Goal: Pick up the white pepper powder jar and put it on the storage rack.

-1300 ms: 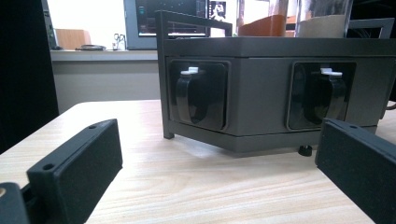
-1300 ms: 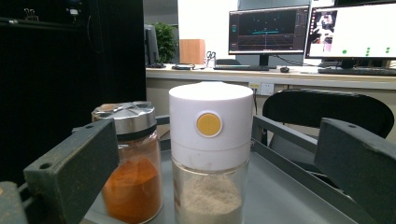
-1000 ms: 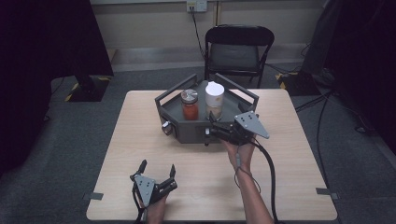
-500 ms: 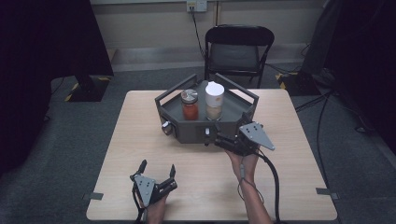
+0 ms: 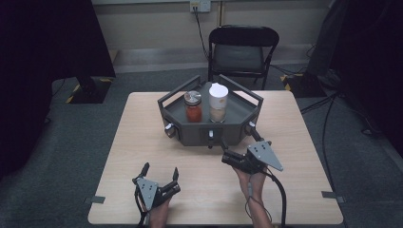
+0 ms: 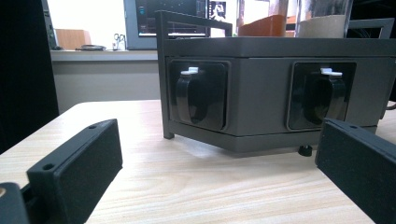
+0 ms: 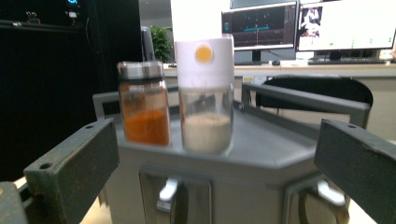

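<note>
Pulling back toward 6 o'clock, the right gripper point(image 5: 227, 158) has left the grey tray point(image 5: 237, 130) and now hangs just off its front wall, jaws spread and empty. The red spice jar point(image 5: 192, 106) and white-lidded jar point(image 5: 218, 102) stand side by side on the tray, so placing looks finished. The left gripper point(image 5: 160, 172) rests spread at 7 o'clock on the desk point(image 5: 142, 133)

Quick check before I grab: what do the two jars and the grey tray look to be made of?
Red spice jar: clear glass or plastic, you see the powder through it; shiny metal-look cap. White-capped jar: same clear wall, matte white plastic-looking cap. Tray: matte dark grey, probably moulded plastic or painted metal.
</note>
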`<state>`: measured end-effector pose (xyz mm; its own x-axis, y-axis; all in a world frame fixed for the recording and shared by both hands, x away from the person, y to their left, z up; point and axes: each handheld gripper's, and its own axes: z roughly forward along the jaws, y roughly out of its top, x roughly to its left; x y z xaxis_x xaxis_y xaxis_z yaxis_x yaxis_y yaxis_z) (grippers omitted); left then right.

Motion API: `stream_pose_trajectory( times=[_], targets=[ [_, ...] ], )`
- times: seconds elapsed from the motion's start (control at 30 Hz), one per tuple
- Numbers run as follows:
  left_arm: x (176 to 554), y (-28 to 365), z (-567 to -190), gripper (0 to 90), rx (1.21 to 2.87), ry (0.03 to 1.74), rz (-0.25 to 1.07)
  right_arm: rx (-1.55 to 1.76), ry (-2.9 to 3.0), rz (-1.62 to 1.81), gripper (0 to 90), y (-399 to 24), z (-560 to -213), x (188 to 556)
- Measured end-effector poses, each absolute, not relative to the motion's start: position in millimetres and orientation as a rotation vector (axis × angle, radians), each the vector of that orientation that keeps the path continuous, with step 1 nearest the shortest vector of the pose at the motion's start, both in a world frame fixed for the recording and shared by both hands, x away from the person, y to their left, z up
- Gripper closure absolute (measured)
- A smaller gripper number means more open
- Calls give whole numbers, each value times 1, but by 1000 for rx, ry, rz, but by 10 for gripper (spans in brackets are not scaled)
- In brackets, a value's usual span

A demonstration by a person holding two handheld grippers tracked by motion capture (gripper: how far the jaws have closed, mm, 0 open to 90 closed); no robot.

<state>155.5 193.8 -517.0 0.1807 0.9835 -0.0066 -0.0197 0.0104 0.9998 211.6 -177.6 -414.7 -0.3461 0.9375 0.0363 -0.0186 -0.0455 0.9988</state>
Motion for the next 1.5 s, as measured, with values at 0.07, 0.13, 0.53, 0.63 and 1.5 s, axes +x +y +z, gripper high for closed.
stream_pose_trajectory(
  times=[0.07,0.13,0.53,0.63,1.5],
  targets=[
    [155,194,-517,0,1268,1064,1078,1041,1414,1510,0,-179,-420,207],
    [155,194,-517,0,1269,1064,1078,1040,1406,1510,0,-181,-423,201],
    [155,194,-517,1,1269,1064,1078,1024,1359,1494,0,-187,-438,178],
    [155,194,-517,1,1269,1064,1078,1038,1351,1490,0,-189,-443,175],
    [155,193,-517,0,1267,1066,1081,1081,1331,1378,0,-185,-493,144]
  ],
)
